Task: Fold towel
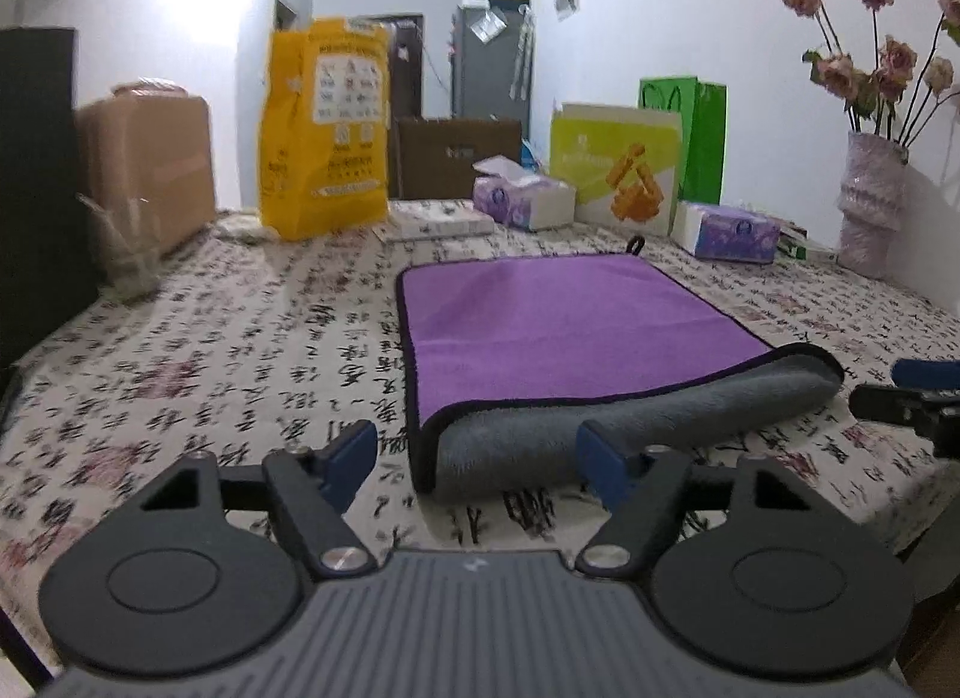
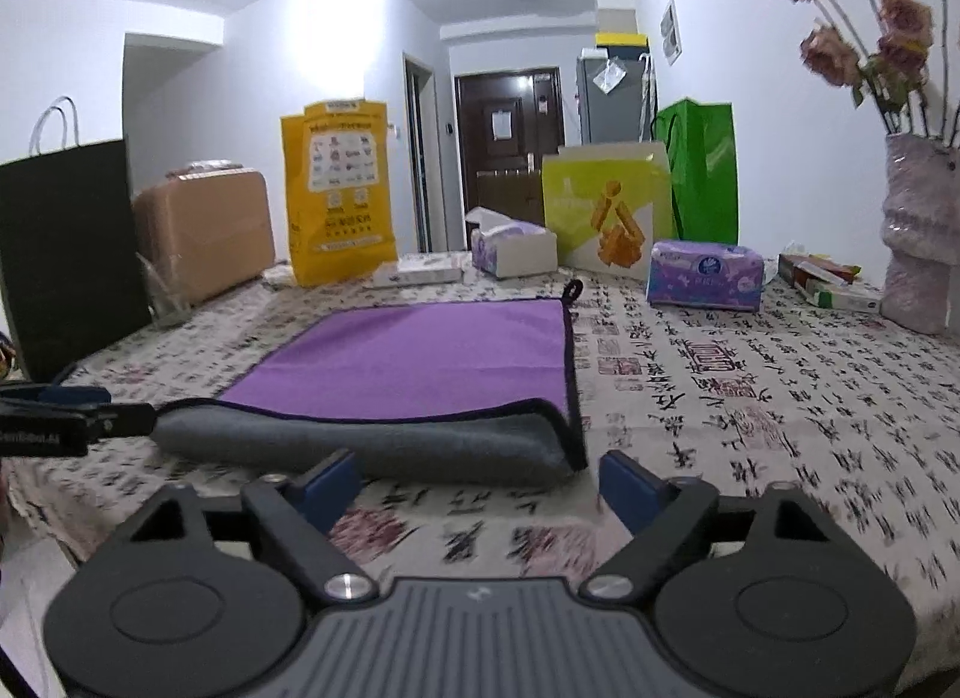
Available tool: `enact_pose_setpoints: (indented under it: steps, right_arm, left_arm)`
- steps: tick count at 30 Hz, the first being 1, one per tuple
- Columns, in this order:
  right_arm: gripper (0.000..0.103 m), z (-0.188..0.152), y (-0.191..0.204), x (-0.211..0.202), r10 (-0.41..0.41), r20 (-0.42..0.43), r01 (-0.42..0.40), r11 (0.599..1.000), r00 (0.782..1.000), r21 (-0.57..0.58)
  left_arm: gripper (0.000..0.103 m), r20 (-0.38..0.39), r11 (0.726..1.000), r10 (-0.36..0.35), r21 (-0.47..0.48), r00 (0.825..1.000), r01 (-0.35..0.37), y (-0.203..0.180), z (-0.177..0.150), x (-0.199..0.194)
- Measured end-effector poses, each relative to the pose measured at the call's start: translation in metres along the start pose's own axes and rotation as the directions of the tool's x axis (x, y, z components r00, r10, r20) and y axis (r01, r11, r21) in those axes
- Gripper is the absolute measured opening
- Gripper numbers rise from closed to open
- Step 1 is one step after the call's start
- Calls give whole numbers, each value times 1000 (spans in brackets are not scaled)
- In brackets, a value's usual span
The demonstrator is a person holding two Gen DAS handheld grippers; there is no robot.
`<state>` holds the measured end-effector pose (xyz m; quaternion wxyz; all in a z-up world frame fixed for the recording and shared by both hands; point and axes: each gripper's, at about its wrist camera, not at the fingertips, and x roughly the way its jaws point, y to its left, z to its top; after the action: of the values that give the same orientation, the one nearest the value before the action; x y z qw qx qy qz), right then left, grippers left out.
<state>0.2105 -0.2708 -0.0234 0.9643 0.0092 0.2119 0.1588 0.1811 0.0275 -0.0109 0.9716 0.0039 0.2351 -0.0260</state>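
Observation:
A purple towel (image 1: 558,326) with a dark border lies flat on the patterned tablecloth. Its near edge is rolled back and shows the grey underside (image 1: 630,422). It also shows in the right wrist view (image 2: 420,356), with the grey roll (image 2: 372,446) nearest. My left gripper (image 1: 477,452) is open and empty, just in front of the roll's left corner. My right gripper (image 2: 480,488) is open and empty, just in front of the roll's right corner. The right gripper also shows at the right edge of the left wrist view (image 1: 918,398).
At the back of the table stand a yellow bag (image 1: 324,128), a brown case (image 1: 150,164), tissue boxes (image 1: 522,197), a lime-green box (image 1: 618,164), a green bag (image 1: 696,140) and a vase of dried roses (image 1: 870,194). A black bag (image 2: 66,254) stands at the left.

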Motion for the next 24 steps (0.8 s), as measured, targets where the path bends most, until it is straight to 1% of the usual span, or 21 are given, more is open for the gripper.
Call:
enact_pose_setpoints:
  steps: [3, 4, 5, 6, 7, 9, 10, 11, 12, 13, 14, 16, 17, 20, 24]
  right_arm:
    - [77, 8, -11, 23, 1, -22, -1, 1000, 1000, -12]
    - [72, 11, -14, 32, 5, -29, -5, 1000, 1000, -18]
    - [69, 15, -18, 41, 8, -41, -9, 1000, 999, -26]
    - [64, 17, -20, 47, 15, -51, -17, 999, 999, -34]
    - [60, 20, -22, 55, 26, -62, -29, 999, 998, -41]
    - [55, 24, -26, 66, 43, -78, -46, 998, 996, -48]
    - [51, 26, -27, 72, 53, -89, -58, 997, 995, -58]
    - [47, 27, -27, 76, 59, -102, -66, 995, 993, -70]
    - [40, 27, -27, 82, 66, -126, -76, 994, 990, -82]
    - [30, 27, -26, 84, 73, -147, -86, 992, 986, -88]
    - [24, 26, -27, 87, 80, -163, -96, 991, 983, -92]
    - [9, 26, -27, 88, 91, -167, -108, 989, 982, -96]
    - [6, 27, -26, 88, 95, -171, -114, 988, 981, -104]
    - [5, 30, -25, 86, 95, -164, -114, 987, 982, -111]
    - [5, 34, -27, 87, 92, -152, -109, 988, 984, -107]
  left_arm:
    - [74, -30, 1000, -5, -1, 1000, 5, 7, 6, 21]
    - [73, -46, 1000, -14, -3, 999, 14, 9, 8, 27]
    - [70, -67, 1000, -31, -6, 997, 30, 11, 10, 34]
    - [63, -86, 999, -45, -12, 995, 44, 12, 11, 38]
    - [59, -108, 998, -60, -20, 992, 58, 14, 11, 43]
    - [38, -142, 997, -80, -31, 987, 76, 16, 10, 48]
    - [34, -146, 996, -81, -33, 986, 77, 16, 10, 49]
    - [26, -146, 997, -76, -30, 986, 72, 16, 9, 48]
    - [13, -148, 997, -76, -26, 986, 72, 15, 9, 47]
    - [7, -150, 997, -76, -23, 986, 73, 15, 9, 46]
    - [6, -150, 998, -69, -18, 986, 67, 14, 10, 45]
    - [5, -147, 999, -51, -6, 988, 50, 10, 11, 43]
    - [5, -143, 999, -44, 2, 989, 45, 9, 12, 43]
    - [5, -121, 999, -23, 27, 992, 26, 4, 17, 42]
    - [5, -93, 999, -12, 37, 996, 15, 3, 27, 43]
